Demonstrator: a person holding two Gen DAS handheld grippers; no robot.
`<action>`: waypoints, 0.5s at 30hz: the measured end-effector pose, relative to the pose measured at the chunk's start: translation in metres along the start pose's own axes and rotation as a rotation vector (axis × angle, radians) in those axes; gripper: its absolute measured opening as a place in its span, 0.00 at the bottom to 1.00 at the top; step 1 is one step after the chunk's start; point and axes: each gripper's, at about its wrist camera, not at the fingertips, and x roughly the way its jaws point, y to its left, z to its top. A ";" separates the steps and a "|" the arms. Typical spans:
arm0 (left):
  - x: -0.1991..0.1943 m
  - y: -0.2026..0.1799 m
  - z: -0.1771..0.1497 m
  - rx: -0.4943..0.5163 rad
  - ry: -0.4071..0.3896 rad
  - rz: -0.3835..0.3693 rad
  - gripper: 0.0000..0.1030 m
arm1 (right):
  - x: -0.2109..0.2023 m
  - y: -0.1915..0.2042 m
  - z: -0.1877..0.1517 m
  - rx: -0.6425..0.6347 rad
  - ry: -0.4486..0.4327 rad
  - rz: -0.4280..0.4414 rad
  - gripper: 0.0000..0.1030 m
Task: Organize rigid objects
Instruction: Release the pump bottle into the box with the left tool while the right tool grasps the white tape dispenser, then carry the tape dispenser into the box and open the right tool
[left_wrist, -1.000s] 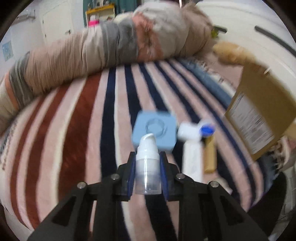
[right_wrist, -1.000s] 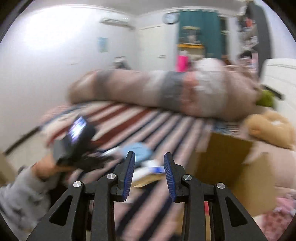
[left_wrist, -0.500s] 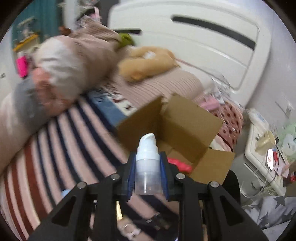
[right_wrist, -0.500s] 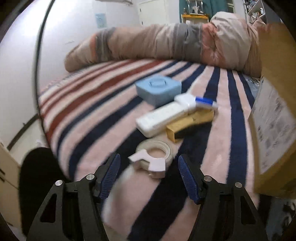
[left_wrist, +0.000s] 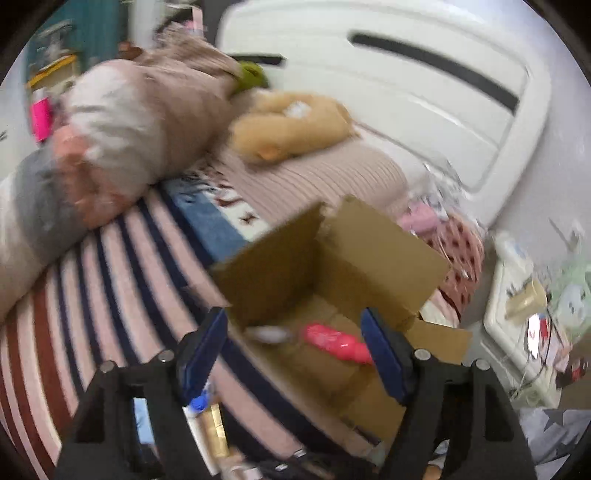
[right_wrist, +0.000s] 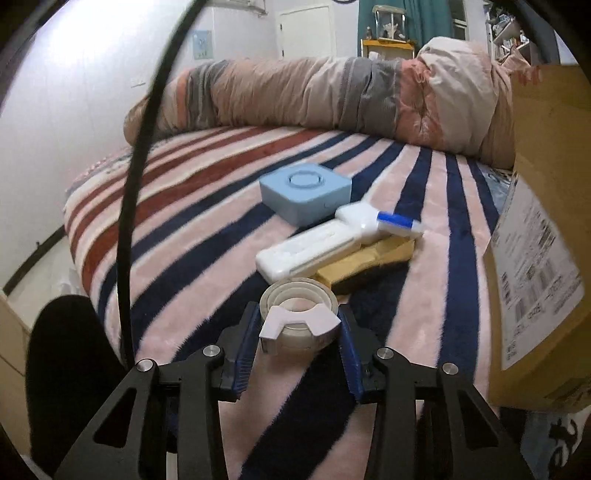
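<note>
My left gripper is open and empty above the open cardboard box. Inside the box lie a pink object and the small white pump bottle, blurred. My right gripper has its jaws around a white tape dispenser on the striped blanket; the pads stand close to its sides and contact is unclear. Behind it lie a white flat case, a gold box, a white tube with a blue cap and a light blue square box.
The cardboard box's labelled side stands at the right of the right wrist view. A rolled quilt lies across the far side of the bed. A plush toy and the white headboard are behind the box. A cluttered nightstand is right.
My left gripper has opened and the pump bottle it held now lies in the box. My right gripper has moved forward so the tape dispenser sits between its jaws, which have narrowed.
</note>
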 end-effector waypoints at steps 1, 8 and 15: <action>-0.016 0.014 -0.009 -0.022 -0.031 0.041 0.73 | -0.005 -0.001 0.003 -0.004 -0.009 0.002 0.36; -0.073 0.090 -0.084 -0.145 -0.080 0.249 0.74 | -0.061 0.000 0.032 -0.032 -0.066 0.063 0.36; -0.058 0.111 -0.153 -0.210 -0.061 0.244 0.75 | -0.153 -0.038 0.091 -0.011 -0.207 -0.071 0.36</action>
